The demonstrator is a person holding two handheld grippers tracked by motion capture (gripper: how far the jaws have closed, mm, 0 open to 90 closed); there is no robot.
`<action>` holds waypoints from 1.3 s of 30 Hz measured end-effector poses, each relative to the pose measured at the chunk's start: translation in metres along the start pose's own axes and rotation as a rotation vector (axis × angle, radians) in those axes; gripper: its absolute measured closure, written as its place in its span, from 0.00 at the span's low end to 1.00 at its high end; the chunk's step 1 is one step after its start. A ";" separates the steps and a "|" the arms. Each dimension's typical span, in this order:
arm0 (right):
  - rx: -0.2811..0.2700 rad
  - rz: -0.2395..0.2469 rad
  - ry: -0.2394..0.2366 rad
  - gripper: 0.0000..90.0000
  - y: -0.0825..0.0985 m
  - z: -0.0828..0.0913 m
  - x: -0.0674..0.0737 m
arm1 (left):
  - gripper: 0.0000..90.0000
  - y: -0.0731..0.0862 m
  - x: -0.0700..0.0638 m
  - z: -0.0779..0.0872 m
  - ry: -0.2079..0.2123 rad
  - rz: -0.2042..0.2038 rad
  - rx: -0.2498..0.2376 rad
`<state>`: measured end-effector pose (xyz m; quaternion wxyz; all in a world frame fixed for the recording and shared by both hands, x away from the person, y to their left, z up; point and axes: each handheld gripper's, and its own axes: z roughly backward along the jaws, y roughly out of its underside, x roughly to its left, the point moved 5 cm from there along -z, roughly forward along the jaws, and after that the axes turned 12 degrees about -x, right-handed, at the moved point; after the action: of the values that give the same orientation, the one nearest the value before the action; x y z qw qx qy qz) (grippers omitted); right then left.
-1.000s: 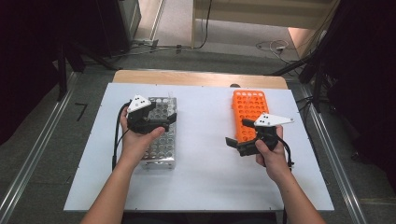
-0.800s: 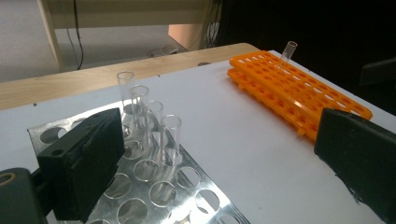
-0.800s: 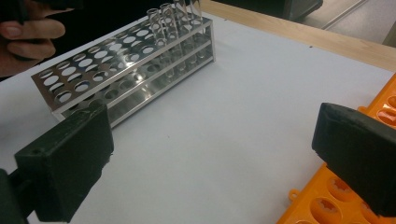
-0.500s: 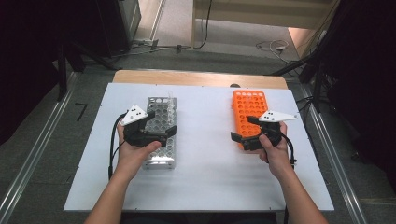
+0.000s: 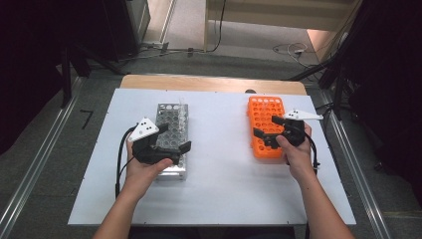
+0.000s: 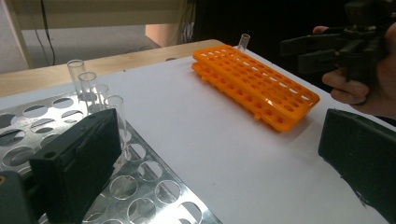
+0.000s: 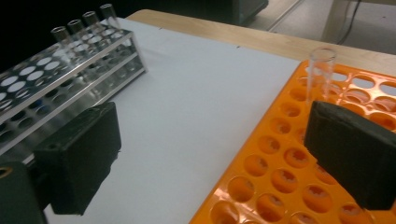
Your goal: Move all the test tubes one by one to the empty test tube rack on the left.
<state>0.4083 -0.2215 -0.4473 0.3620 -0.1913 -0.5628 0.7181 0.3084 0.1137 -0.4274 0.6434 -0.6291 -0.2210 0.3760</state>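
Note:
A silver metal rack (image 5: 171,130) with several clear glass tubes (image 6: 88,84) at its far end lies left on the white table (image 5: 219,179). My left gripper (image 5: 174,138) hovers over the rack's near half, open and empty; its jaws (image 6: 219,163) straddle the rack's right edge. An orange rack (image 5: 266,124) lies to the right and holds one upright glass tube (image 7: 321,70) at its far end. My right gripper (image 5: 267,127) is open over the orange rack's left edge, with nothing between its fingers (image 7: 215,158).
In the left gripper view the other hand and its gripper (image 6: 348,46) show beyond the orange rack (image 6: 257,84). A wooden strip (image 5: 209,83) borders the table's far edge, with floor cables (image 5: 291,50) behind. White tabletop separates the two racks.
My left gripper has slid toward the person along the metal rack. My right gripper has shifted slightly away and to the right over the orange rack. Both stay open.

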 end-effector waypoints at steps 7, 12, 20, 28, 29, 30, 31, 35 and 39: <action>0.031 -0.031 0.147 0.26 -0.002 -0.016 -0.022 | 0.00 -0.001 -0.003 0.001 0.014 0.001 -0.001; 0.069 -0.037 0.191 0.40 -0.001 -0.029 -0.035 | 0.00 0.001 -0.006 -0.001 0.023 -0.003 0.009; 0.121 -0.040 0.258 0.56 0.001 -0.049 -0.051 | 0.00 0.002 -0.005 -0.001 0.019 -0.003 0.009; 0.188 -0.059 0.296 0.61 0.009 -0.067 -0.060 | 0.00 0.003 -0.005 -0.001 0.020 0.000 0.012; 0.193 -0.054 0.299 0.62 0.009 -0.068 -0.061 | 0.00 0.003 -0.005 -0.001 0.020 -0.001 0.013; 0.190 -0.051 0.305 0.63 0.009 -0.069 -0.061 | 0.00 0.003 -0.005 -0.001 0.019 -0.001 0.013; 0.192 -0.048 0.310 0.65 0.008 -0.070 -0.062 | 0.00 0.003 -0.005 -0.001 0.019 0.000 0.013; 0.210 -0.036 0.338 0.73 0.008 -0.073 -0.064 | 0.00 0.002 -0.006 -0.001 0.022 -0.001 0.010; 0.206 -0.027 0.352 0.77 0.008 -0.075 -0.066 | 0.00 0.002 -0.005 -0.001 0.018 0.001 0.013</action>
<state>0.5006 -0.2206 -0.4851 0.4820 -0.2683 -0.4171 0.7223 0.3051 0.1090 -0.4287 0.6491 -0.6286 -0.2125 0.3720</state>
